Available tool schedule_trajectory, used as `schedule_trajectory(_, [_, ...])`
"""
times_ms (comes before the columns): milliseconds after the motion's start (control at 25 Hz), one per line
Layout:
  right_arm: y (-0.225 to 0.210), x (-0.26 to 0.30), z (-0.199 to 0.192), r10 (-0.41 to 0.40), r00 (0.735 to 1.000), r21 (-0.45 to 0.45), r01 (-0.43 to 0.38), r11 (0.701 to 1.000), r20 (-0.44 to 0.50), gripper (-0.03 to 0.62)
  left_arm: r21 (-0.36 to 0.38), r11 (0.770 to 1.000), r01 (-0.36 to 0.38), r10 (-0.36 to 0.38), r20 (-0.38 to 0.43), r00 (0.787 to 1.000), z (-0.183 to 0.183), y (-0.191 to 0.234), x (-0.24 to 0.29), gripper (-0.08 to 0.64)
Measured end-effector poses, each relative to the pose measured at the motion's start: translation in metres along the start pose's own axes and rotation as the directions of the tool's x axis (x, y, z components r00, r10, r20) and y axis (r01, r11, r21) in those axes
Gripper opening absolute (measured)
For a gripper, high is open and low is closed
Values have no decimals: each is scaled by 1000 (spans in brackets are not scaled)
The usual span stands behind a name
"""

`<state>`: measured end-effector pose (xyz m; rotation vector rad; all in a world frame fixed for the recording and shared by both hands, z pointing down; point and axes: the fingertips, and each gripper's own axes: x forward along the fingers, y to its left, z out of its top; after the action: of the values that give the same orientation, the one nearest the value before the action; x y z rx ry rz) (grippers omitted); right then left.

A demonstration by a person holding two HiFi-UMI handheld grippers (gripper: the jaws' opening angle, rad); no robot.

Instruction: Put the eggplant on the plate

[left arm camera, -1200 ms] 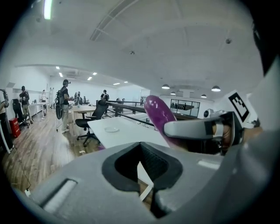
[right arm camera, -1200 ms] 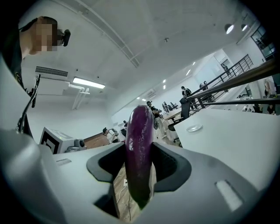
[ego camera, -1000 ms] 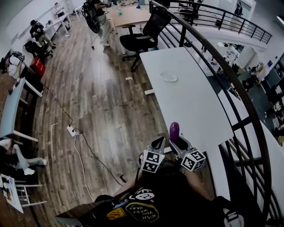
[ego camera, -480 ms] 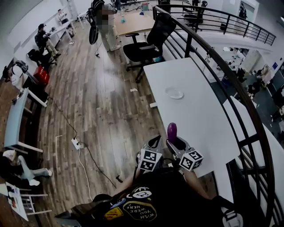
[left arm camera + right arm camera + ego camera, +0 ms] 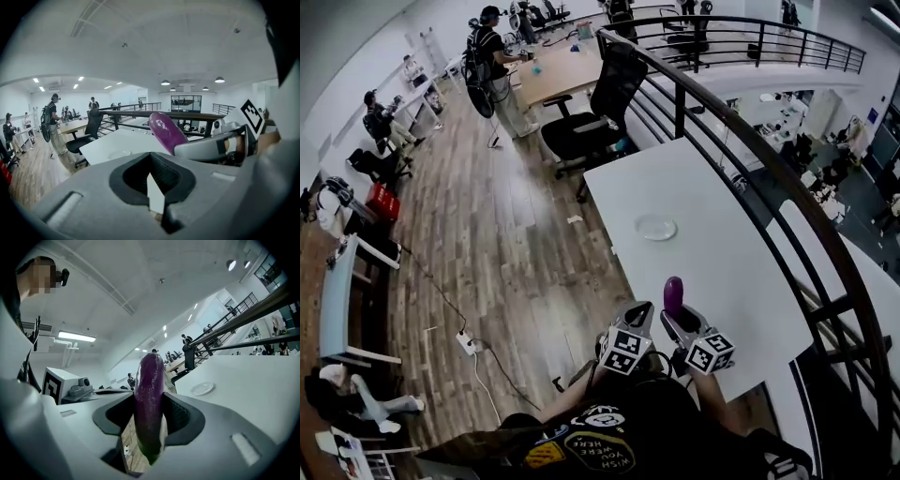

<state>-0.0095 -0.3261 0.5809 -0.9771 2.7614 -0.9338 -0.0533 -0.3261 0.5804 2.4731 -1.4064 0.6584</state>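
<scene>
Eggplant: purple, glossy, standing upright in the right gripper. Jaws clamped on its lower half from both sides, upper half sticks out above them. In the head view it sits over the near end of the white table, by the edge closest to the person.

Plate: small, pale, round, flat on the same table further along. Well apart from the eggplant.

Left gripper: just beside the right one, off the table's edge over the wood floor. Jaws drawn almost together, only a thin wedge of light between them, nothing in there. Its own view shows the eggplant tilted across to the right with the right gripper's jaw under it.

Writing: each gripper carries a cube with black-and-white square markers, left cube, right cube; patterns only, no text. Round patch on the person's black top reads "WISH YOU WERE HERE", upside down from the head camera. Other patches beside it too small to read.

Around: black curved railing runs along the table's far side. Black office chair at the table's far end, wooden desk behind it. White power strip with its cable on the floor. Several people in the background at left and by the desk.
</scene>
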Motion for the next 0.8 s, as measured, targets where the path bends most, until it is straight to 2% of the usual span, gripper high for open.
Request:
schedule_trajectory(280, [-45, -15, 19, -98, 993, 42, 95, 995, 59, 193, 25, 994, 106, -105, -35, 994, 19, -6, 49, 5])
schedule_trajectory(440, [-77, -13, 21, -171, 984, 36, 169, 985, 56, 193, 20, 991, 134, -133, -41, 990, 19, 0, 73, 5])
schedule_trajectory(600, [-94, 10, 29, -218, 975, 25, 218, 976, 40, 193, 22, 984, 175, -174, -14, 985, 32, 18, 95, 5])
schedule_trajectory(800, [-98, 58, 49, -240, 971, 12, 240, 971, -1, 193, -39, 976, 216, -217, -14, 976, 49, 55, 119, 5])
